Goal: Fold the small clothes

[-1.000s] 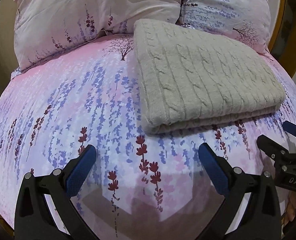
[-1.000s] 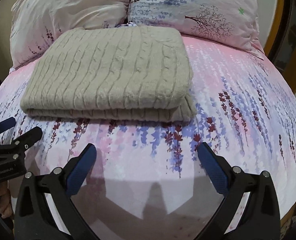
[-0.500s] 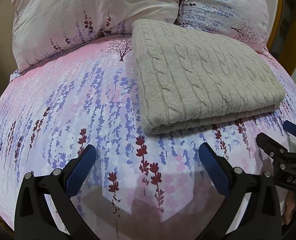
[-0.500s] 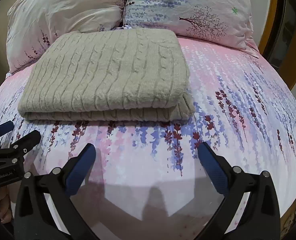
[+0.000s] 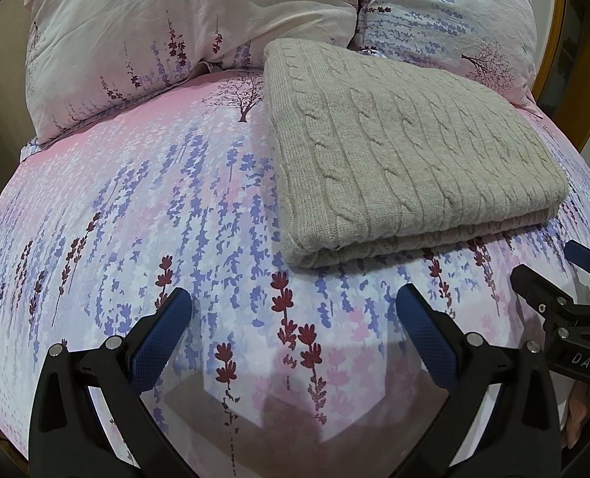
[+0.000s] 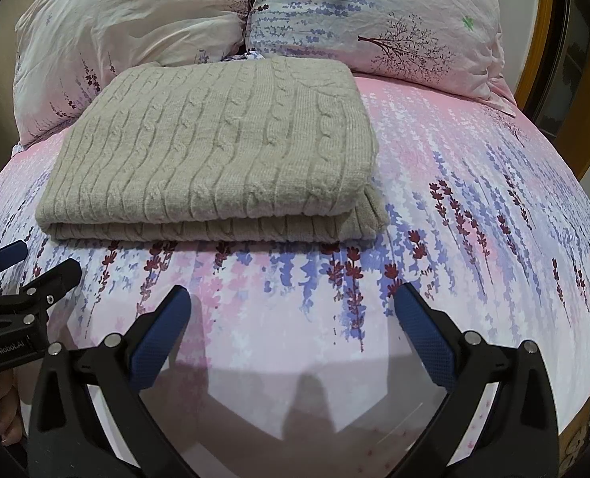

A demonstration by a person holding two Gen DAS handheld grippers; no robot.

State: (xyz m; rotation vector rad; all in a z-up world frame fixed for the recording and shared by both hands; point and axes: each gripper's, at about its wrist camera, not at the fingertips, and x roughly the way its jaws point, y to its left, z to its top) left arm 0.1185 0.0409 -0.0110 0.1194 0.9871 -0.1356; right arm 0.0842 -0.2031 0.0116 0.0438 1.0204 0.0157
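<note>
A beige cable-knit sweater [image 5: 398,151] lies folded in a neat rectangle on the bed, in front of the pillows; it also shows in the right wrist view [image 6: 215,155]. My left gripper [image 5: 295,318] is open and empty, held above the sheet short of the sweater's near left corner. My right gripper [image 6: 291,314] is open and empty, short of the sweater's near right corner. Each gripper shows at the edge of the other's view, the right one [image 5: 566,279] and the left one [image 6: 20,275].
The bed sheet [image 5: 135,219] is pink and lavender with a flower print. Two matching pillows [image 6: 135,28] lean at the head of the bed behind the sweater. A wooden frame [image 6: 542,40] stands at the right.
Both grippers have drawn slightly back and up from the sweater, staying open. The sweater has not moved.
</note>
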